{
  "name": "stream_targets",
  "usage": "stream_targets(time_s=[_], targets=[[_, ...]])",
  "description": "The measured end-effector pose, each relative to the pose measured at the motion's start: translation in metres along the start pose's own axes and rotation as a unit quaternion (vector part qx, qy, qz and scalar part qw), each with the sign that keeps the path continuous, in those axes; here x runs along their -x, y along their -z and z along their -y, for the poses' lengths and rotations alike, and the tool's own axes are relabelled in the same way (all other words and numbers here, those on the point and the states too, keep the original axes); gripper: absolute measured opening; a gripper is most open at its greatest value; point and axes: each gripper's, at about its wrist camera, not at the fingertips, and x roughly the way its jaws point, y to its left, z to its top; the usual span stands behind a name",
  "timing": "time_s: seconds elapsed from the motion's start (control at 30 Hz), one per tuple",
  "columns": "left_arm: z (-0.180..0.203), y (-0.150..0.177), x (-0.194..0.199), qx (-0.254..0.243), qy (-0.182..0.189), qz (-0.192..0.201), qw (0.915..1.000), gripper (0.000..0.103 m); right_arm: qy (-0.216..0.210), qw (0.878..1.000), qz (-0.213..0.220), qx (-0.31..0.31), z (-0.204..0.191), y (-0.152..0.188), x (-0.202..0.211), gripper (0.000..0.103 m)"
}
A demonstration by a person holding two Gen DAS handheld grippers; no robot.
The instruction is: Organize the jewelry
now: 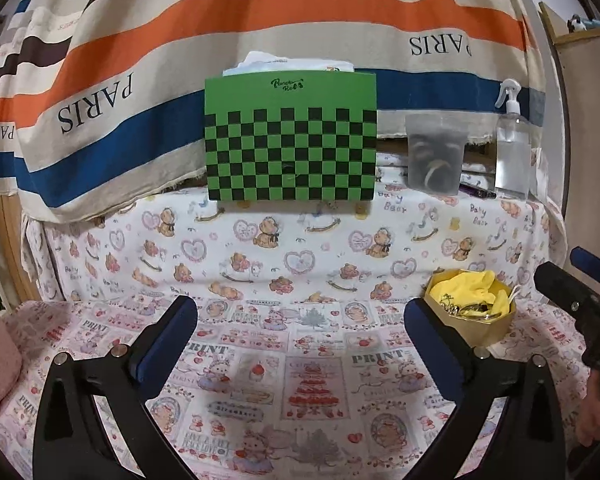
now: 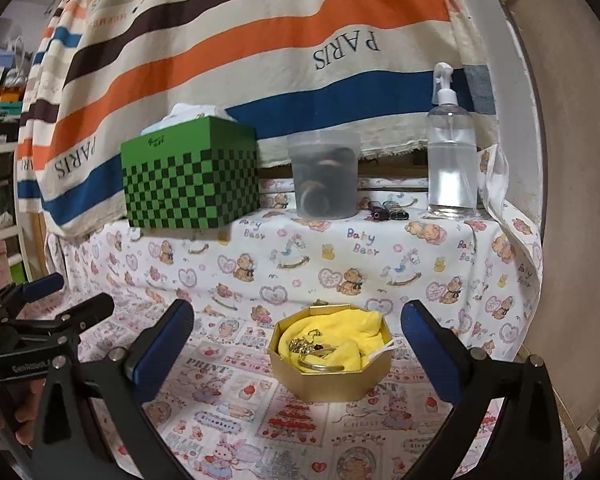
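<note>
Here both the left gripper [image 1: 300, 316] and right gripper [image 2: 298, 322] gape wide, empty; the gold box [image 2: 332, 380] sits just ahead of the right, its tangled jewelry [image 2: 314, 350] indistinct among yellow cloth [image 2: 340, 326].

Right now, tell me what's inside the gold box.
The gold box holds a crumpled yellow cloth with gold jewelry lying on it: chain, ring-shaped pieces. Anything beneath the cloth is hidden.
</note>
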Motion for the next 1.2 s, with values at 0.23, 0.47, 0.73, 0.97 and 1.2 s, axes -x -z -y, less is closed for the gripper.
stream_targets(time_s=[0.23,0.47,0.73,0.97,1.2], targets=[[-0.003,0.0,0.001,0.014,-0.023,0.007,0.9996,0.103,0.012,1.0,-0.024,-0.002,0.0,0.002,-0.008,0.103],[-0.007,0.0,0.004,0.023,-0.05,0.014,0.9984,0.103,0.009,0.999,-0.033,-0.003,0.002,0.003,-0.011,0.103],[-0.004,0.0,0.003,0.015,-0.035,0.008,0.9992,0.103,0.015,0.999,-0.033,0.001,0.0,0.003,-0.011,0.103],[-0.002,0.001,0.001,0.014,-0.033,0.006,0.9993,0.103,0.022,0.999,-0.037,0.003,0.0,0.004,-0.012,0.103],[-0.003,0.001,0.003,0.016,-0.034,0.008,0.9993,0.103,0.025,0.999,-0.038,-0.001,0.001,0.003,-0.012,0.103]])
